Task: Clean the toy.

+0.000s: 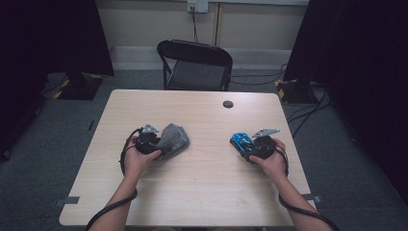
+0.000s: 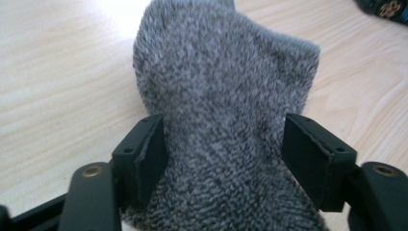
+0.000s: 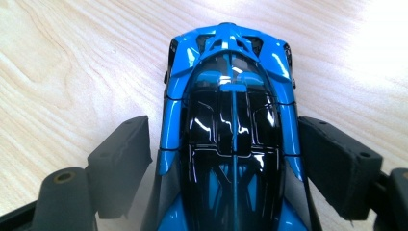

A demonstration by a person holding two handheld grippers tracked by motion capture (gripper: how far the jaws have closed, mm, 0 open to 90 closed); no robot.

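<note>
Left gripper [image 1: 153, 143]: jaws apart, straddling grey fuzzy sock [image 2: 226, 120]. Left jaw touching or just about touching the fabric, right jaw with a thin gap beside it; not clamped as far as visible. Sock bunched up, rising between the jaws and extending past them, resting on the surface [image 1: 202, 187]. Seen from above: sock [image 1: 174, 139] immediately right of the left gripper, on the left half of the surface, well apart from the car.

Right gripper [image 1: 255, 144]: jaws apart, one either side of blue-and-black toy car [image 3: 231, 144]. Visible gap on both flanks, so no grip on the body. Car sitting on the surface, lengthwise along the jaw axis, far end pointing away from the camera, glossy black canopy facing up. Seen from above: car [image 1: 242, 141] just left of the right gripper, on the right half of the surface.

Relative to the car: sock far to the left at about the same depth; round dark grommet [image 1: 228, 104] beyond it toward the far edge; black folding chair [image 1: 195, 65] further back, behind the surface, on grey carpet. Cables trailing from both grippers back along the forearms.
</note>
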